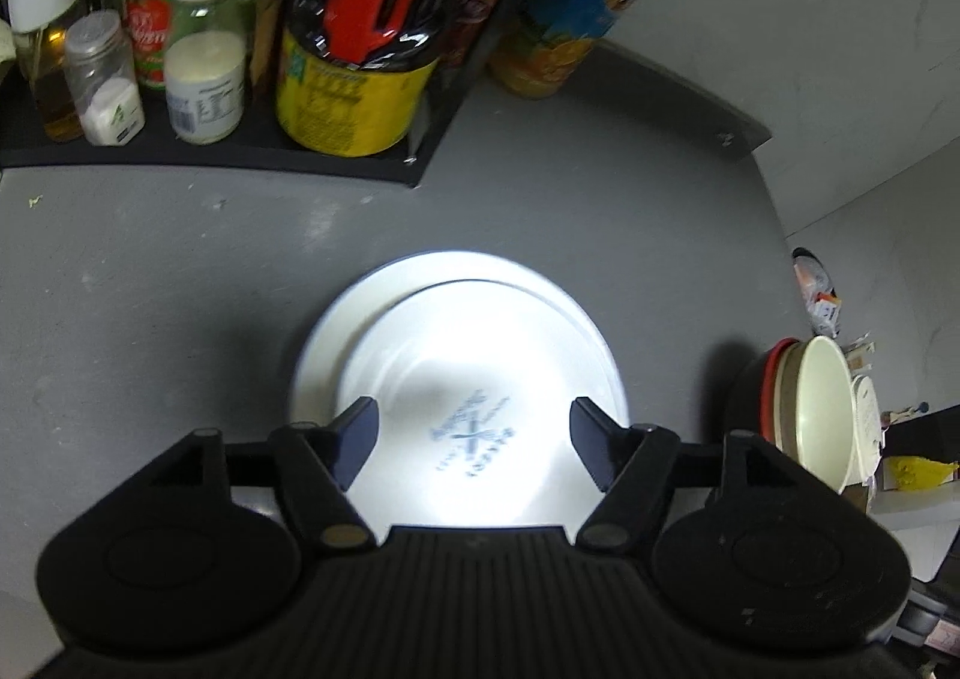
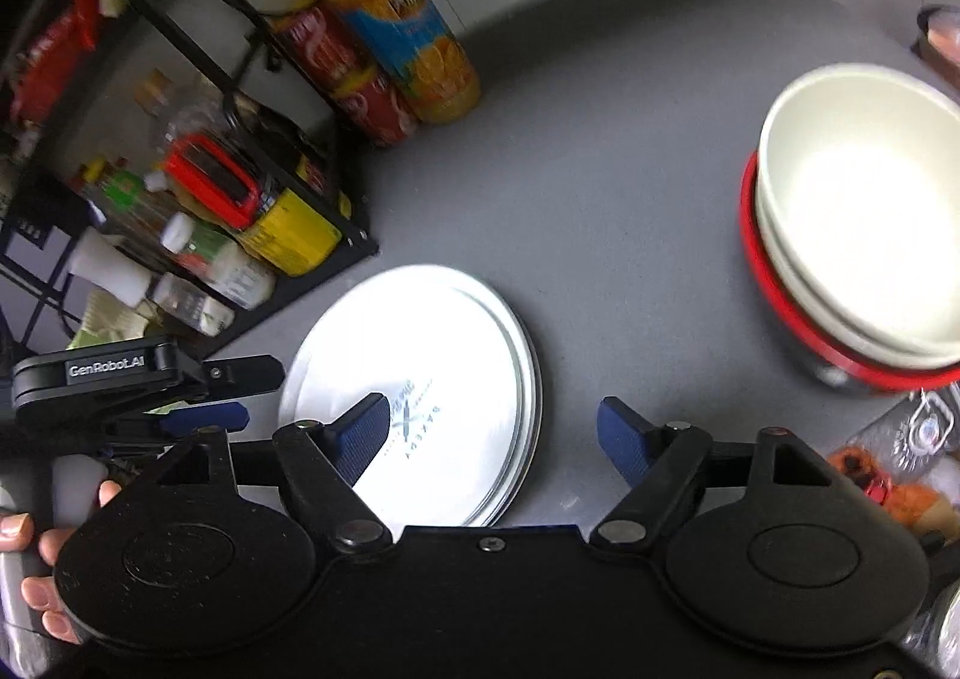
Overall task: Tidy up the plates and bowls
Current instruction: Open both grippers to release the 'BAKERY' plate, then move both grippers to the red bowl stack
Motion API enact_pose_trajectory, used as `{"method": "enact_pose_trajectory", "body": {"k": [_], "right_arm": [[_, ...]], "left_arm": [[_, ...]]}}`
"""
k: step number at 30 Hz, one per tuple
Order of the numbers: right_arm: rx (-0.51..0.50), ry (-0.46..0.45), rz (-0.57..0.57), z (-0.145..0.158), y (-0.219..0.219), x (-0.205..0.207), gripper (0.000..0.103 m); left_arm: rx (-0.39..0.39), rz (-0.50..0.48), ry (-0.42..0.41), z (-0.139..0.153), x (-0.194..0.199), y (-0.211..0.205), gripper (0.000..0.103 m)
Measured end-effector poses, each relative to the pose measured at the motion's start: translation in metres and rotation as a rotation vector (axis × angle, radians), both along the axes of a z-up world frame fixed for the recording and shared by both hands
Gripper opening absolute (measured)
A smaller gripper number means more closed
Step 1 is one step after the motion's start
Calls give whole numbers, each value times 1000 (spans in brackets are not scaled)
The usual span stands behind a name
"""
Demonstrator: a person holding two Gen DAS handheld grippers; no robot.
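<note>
White plates [image 1: 474, 355] stacked | left gripper [image 1: 474, 433] jaws wide — empty | right gripper [image 2: 492, 433] jaws wide — empty

Plates [image 1: 468, 355] stacked left of, seemingly, nested bowls [image 2: 864, 235].

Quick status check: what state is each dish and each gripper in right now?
White plates with blue print: stacked, lying flat on grey counter.
Cream bowls: nested upright in red-rimmed container.
Left gripper: open, empty, above plates.
Right gripper: open, empty.
</note>
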State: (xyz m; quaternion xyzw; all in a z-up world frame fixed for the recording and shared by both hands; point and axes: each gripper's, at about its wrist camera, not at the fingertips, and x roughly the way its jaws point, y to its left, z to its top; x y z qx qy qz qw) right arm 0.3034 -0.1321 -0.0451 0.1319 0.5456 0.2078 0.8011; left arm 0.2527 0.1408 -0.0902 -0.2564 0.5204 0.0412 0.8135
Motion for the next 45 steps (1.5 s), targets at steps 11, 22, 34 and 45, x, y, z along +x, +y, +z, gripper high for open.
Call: {"method": "enact_pose_trajectory", "body": {"k": [11, 22, 34, 45], "right_arm": [[9, -83, -30, 31, -60, -3, 95], [8, -114, -57, 42, -118, 10, 99], [-28, -105, -116, 33, -187, 28, 100], [-44, -64, -131, 6, -225, 57, 93]], "left_arm": [[32, -42, -45, 26, 11, -55, 71], [36, -55, -72, 37, 30, -112, 72], [-7, -104, -62, 25, 56, -182, 72], [-42, -68, -31, 0, 80, -220, 72]]}}
